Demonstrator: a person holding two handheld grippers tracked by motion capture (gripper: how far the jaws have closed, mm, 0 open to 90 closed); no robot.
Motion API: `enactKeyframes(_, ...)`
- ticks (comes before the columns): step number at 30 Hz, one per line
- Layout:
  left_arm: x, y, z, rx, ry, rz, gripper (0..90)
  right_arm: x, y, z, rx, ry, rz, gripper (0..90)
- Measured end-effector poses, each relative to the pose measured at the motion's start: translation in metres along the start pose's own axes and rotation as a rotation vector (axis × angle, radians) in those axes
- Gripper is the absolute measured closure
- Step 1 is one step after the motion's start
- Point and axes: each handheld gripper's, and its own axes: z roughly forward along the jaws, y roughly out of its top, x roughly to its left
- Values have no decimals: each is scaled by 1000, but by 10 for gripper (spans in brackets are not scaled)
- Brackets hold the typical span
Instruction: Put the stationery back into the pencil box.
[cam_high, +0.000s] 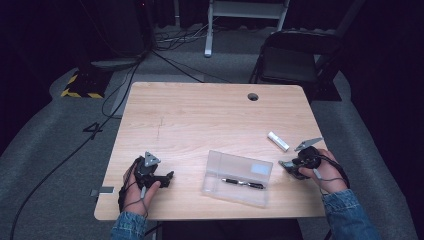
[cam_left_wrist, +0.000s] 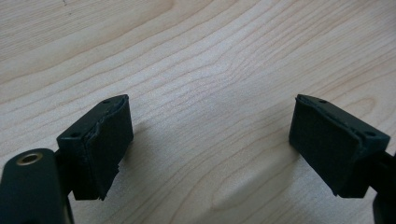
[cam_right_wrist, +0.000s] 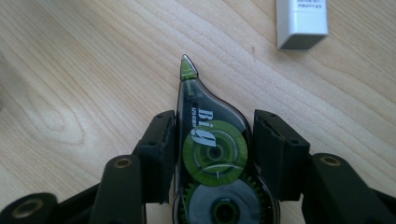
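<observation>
- Two black pads of the right gripper are flanking the correction tape dispenser, pressing or nearly pressing its flat sides; I cannot tell whether they are gripping yet.
- The dispenser is lying flat on the table, its long axis running along the jaws, green tip pointing away from the hand, toward the white eraser.
- The left gripper, well apart from the dispenser, is idling with jaws wide over bare wood.

High view down on the whole table; both gripper views close above its wood.
</observation>
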Motion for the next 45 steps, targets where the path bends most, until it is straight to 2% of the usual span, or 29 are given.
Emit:
enactKeyframes(15, 0, 0, 0, 0, 0, -1, 140, 0, 0, 0, -7, -18, 59, 530)
enactKeyframes(24, 0, 0, 0, 1, 1, 0, 140, 0, 1, -5, -17, -8, 71, 531)
enactKeyframes(32, 0, 0, 0, 1, 1, 0, 140, 3, 4, -13, -25, -9, 65, 533)
enactKeyframes(45, 0, 0, 0, 0, 0, -1, 141, 14, 12, -34, -77, -15, 40, 533)
